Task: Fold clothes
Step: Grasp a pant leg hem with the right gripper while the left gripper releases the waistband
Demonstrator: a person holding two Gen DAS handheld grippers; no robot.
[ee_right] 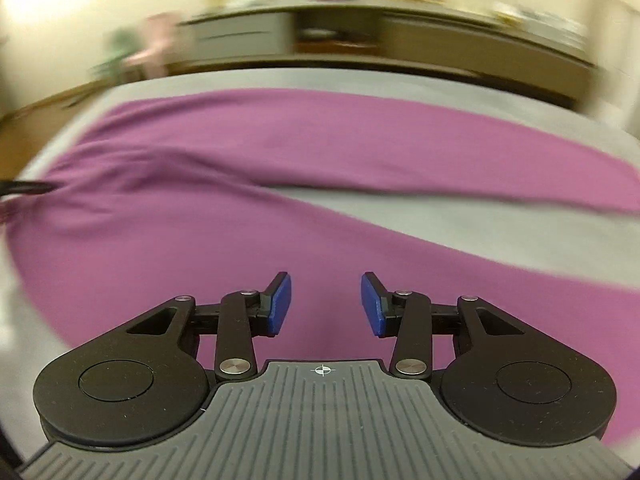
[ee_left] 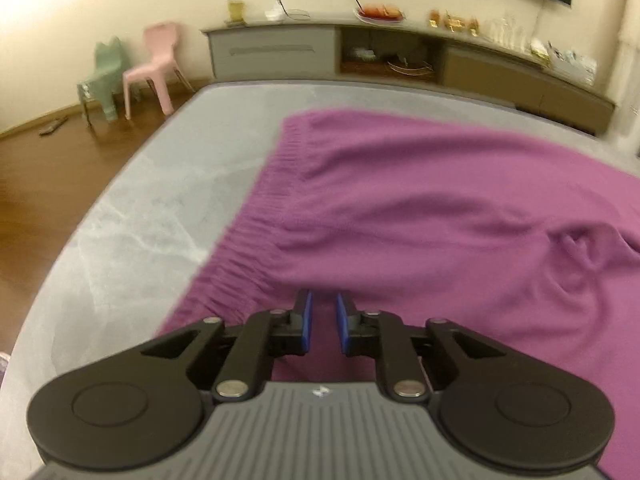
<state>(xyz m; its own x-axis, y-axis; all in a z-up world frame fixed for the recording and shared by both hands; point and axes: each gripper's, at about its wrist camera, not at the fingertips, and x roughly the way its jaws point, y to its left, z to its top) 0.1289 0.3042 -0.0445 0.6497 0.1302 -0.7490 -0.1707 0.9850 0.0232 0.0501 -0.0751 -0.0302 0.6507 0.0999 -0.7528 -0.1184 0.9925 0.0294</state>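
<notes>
A cream-walled room lies behind the work area, with a long low grey and brown sideboard (ee_left: 400, 60) running along the far wall, its top carrying a red-and-white plate of food (ee_left: 379, 12), a yellow cup (ee_left: 237, 11) and some gold-wrapped items, too blurred to name. To the left of it, on the brown wooden floor (ee_left: 52, 172), stand a small pink plastic chair (ee_left: 154, 66) and a pale green plastic chair (ee_left: 102, 76), just beside each other. In front spreads the grey marble-patterned table (ee_left: 140, 216), and on it lies the purple knitted pair of trousers (ee_left: 420, 208), spread mostly flat with soft wrinkles; its ribbed elastic waistband (ee_left: 256, 216) faces the table's left side in the left wrist view. The right wrist view (heavily motion-blurred) shows the two legs of the garment (ee_right: 280, 152) parting, with a wedge of bare table (ee_right: 460, 220) between them. The left gripper (ee_left: 322, 312) sits low over the cloth near the waistband, its blue-padded jaws drawn close with only a narrow gap; whether fabric is pinched between them I cannot tell. The right gripper (ee_right: 326, 300) hovers over the nearer leg with its blue-padded jaws spread wide apart, holding nothing. At the far left edge of the right wrist view a dark object (ee_right: 28, 188) meets the cloth where the wrinkles gather, though it is too blurred to make out.
</notes>
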